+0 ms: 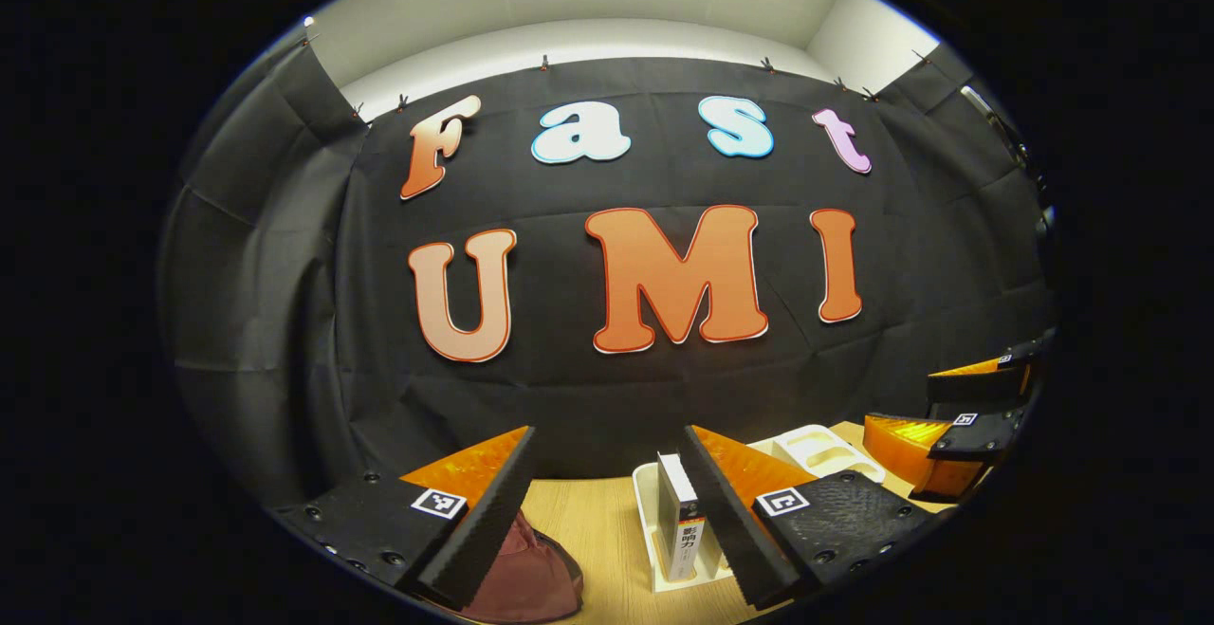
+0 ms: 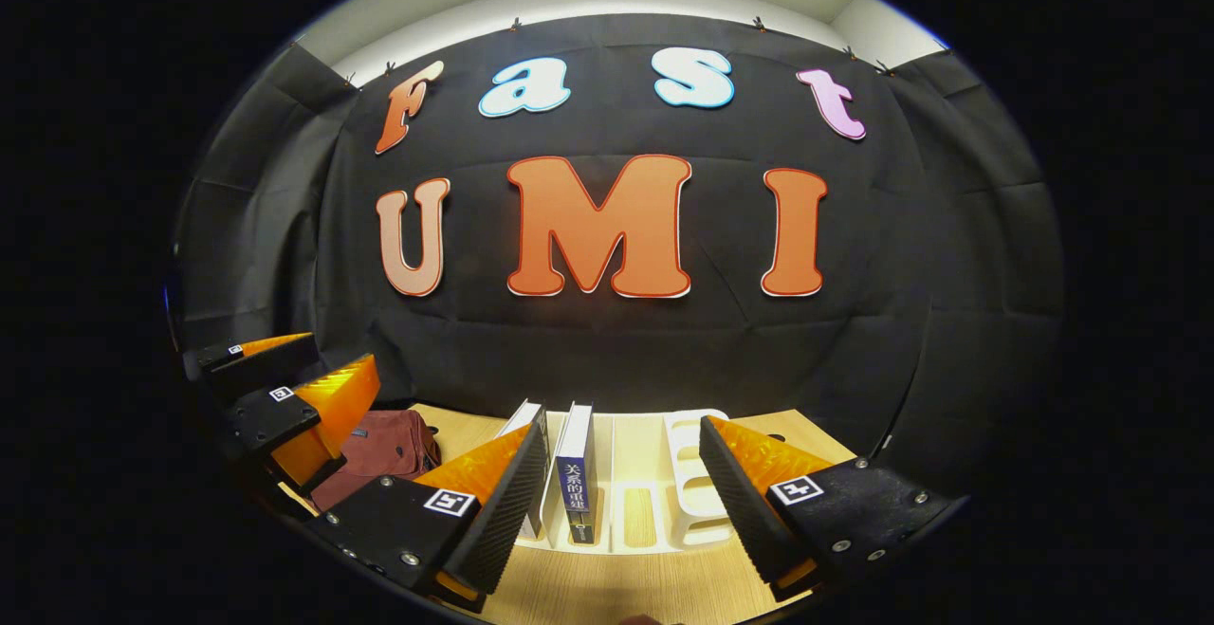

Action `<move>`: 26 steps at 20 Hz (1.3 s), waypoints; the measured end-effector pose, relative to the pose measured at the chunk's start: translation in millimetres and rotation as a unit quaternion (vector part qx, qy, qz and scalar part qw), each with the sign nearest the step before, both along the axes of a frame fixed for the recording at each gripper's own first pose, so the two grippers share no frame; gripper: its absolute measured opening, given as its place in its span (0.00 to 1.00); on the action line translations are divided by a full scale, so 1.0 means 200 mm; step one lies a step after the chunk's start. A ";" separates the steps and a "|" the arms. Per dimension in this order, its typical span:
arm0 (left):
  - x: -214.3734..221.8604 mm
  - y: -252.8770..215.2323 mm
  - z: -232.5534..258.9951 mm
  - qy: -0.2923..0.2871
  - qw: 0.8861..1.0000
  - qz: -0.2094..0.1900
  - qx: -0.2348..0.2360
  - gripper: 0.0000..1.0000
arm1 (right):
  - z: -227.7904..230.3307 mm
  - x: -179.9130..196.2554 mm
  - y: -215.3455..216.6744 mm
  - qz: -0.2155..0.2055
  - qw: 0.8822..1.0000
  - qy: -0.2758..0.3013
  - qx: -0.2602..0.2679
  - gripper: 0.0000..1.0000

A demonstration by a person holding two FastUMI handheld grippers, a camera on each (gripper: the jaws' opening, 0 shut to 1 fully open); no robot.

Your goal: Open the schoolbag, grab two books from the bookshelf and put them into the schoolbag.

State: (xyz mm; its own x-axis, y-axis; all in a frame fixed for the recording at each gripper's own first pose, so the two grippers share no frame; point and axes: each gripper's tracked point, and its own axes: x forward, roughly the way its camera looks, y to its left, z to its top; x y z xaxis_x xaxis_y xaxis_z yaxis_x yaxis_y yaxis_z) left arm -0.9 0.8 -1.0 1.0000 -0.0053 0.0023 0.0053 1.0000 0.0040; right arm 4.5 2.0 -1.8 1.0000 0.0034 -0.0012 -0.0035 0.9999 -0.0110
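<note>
Both grippers, left (image 1: 607, 511) and right (image 2: 621, 502), were wide open and empty; soft bag (image 2: 379, 454) slumped at the bench's left, two books (image 2: 575, 478) upright in the rack (image 2: 697, 487) mid-bench, likely stiff, slick-covered, best pinched across the spine near the top.

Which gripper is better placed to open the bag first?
Left, probably. Its open gripper has the bag right by its fingers; the right gripper faces the books, with the bag off to its left.
</note>
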 end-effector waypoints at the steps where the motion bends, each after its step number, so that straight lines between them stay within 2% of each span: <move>1: 0.00 0.00 0.00 0.001 1.000 0.001 0.000 0.95 | 0.00 0.00 0.00 0.001 1.000 0.000 0.000 0.97; 26: 0.04 0.03 -0.03 0.008 1.000 0.004 -0.007 0.95 | -0.02 0.07 0.02 0.005 1.000 0.004 -0.005 0.97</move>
